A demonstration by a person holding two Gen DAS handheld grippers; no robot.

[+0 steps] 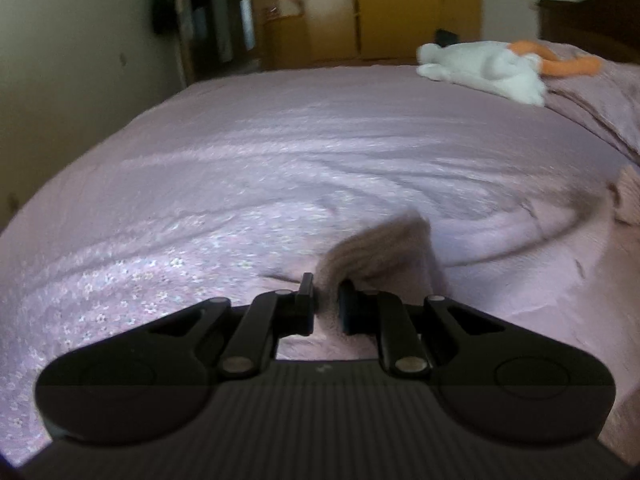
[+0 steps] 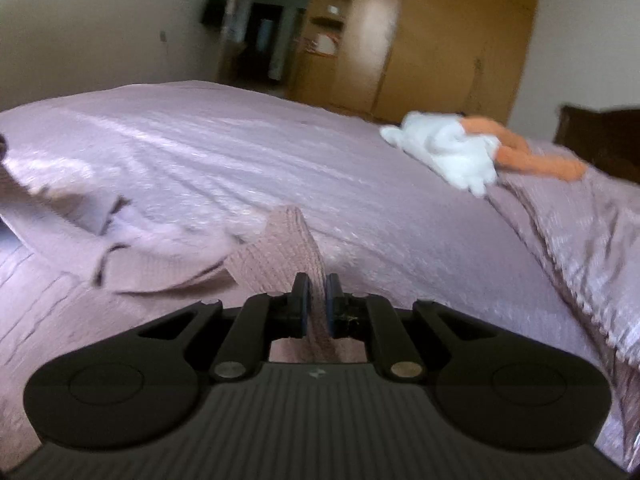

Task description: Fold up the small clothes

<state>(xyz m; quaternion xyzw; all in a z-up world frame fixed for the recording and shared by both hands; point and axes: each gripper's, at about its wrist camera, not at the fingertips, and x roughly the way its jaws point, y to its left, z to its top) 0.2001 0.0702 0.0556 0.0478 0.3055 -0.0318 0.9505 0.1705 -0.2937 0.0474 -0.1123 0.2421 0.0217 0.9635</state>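
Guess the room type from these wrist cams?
Almost certainly a home bedroom: a bed under a mauve floral bedspread, a wooden wardrobe by the far wall, and a white and orange plush toy near a dark headboard. Both grippers pinch a pink knit garment.

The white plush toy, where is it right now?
The white plush toy lies at the far right of the pink bedspread in both wrist views, against an orange plush piece, near the wooden wardrobe.
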